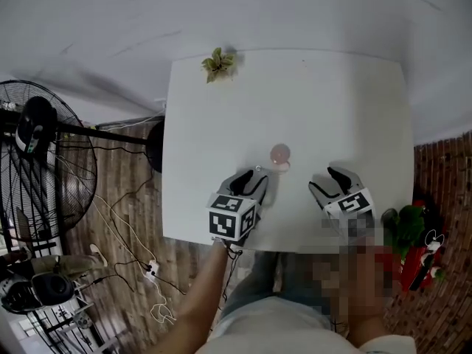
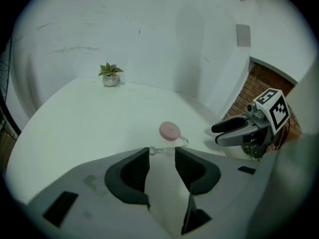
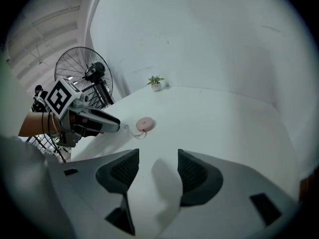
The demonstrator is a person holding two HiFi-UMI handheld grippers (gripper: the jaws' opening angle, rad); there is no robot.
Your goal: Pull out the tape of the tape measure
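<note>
1. We see the white table (image 1: 332,109) from above, with both grippers over its near edge and the tape measure (image 1: 280,154) lying flat on it just beyond them.
2. The tape measure (image 2: 169,130) is a small round pink case. It sits near the middle of the table's near half, closer to the left gripper (image 1: 254,177) than to the right gripper (image 1: 326,179).
3. A short length of white tape (image 2: 167,149) is out of the case. It curls from the case's side towards us and ends in a small metal ring.
4. In the left gripper view, the left gripper (image 2: 162,153) has its jaws apart. The tape lies on the table across the gap right at the tips, and the dark pads (image 2: 135,169) do not press on it, so it grips nothing.
5. In the right gripper view, the right gripper (image 3: 158,156) also has its jaws apart, with only bare table between them. The tape measure (image 3: 145,124) lies ahead and to the left, with the left gripper (image 3: 117,125) just beside its tape (image 3: 130,131).
6. The two grippers are apart from each other and both tilt down towards the table.
7. A small potted plant (image 1: 218,63) stands at the table's far left corner.
8. A black standing fan (image 1: 44,161) and loose cables (image 1: 133,220) are on the wooden floor to the left of the table.
</note>
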